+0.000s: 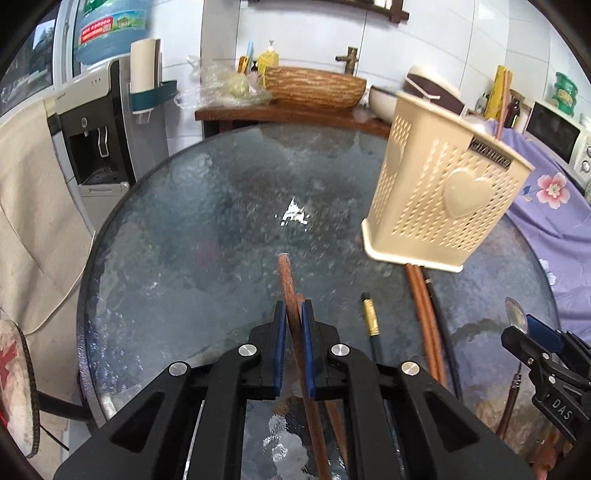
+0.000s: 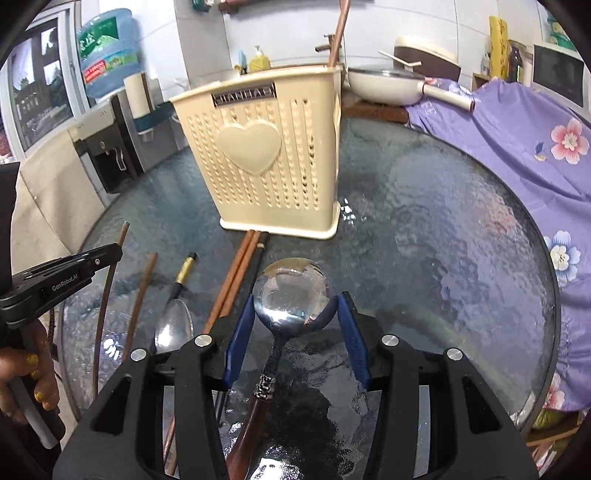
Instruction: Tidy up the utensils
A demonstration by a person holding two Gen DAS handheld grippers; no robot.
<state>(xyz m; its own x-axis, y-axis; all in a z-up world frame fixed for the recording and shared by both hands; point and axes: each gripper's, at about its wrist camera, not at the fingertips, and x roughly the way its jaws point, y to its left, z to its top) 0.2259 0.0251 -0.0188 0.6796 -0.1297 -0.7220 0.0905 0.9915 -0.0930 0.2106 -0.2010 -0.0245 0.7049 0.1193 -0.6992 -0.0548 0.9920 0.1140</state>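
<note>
My left gripper (image 1: 293,312) is shut on a brown chopstick (image 1: 286,273), which sticks out ahead of the blue pads over the glass table. A cream perforated utensil holder (image 1: 443,184) stands to the right with one chopstick (image 2: 339,33) upright in it. My right gripper (image 2: 297,301) is shut on the bowl of a metal spoon (image 2: 293,288) with a brown handle, just in front of the holder (image 2: 266,155). On the table lie a pair of brown chopsticks (image 2: 236,277), a black-and-gold chopstick (image 2: 184,269), another brown chopstick (image 2: 144,288) and a second spoon (image 2: 173,325).
The round glass table (image 1: 184,240) ends in a dark rim. A water dispenser (image 1: 96,140) stands to the left, a purple floral cloth (image 2: 517,147) to the right, a white pan (image 2: 384,86) and a woven basin (image 1: 314,86) behind. A hand (image 2: 22,373) holds the left gripper.
</note>
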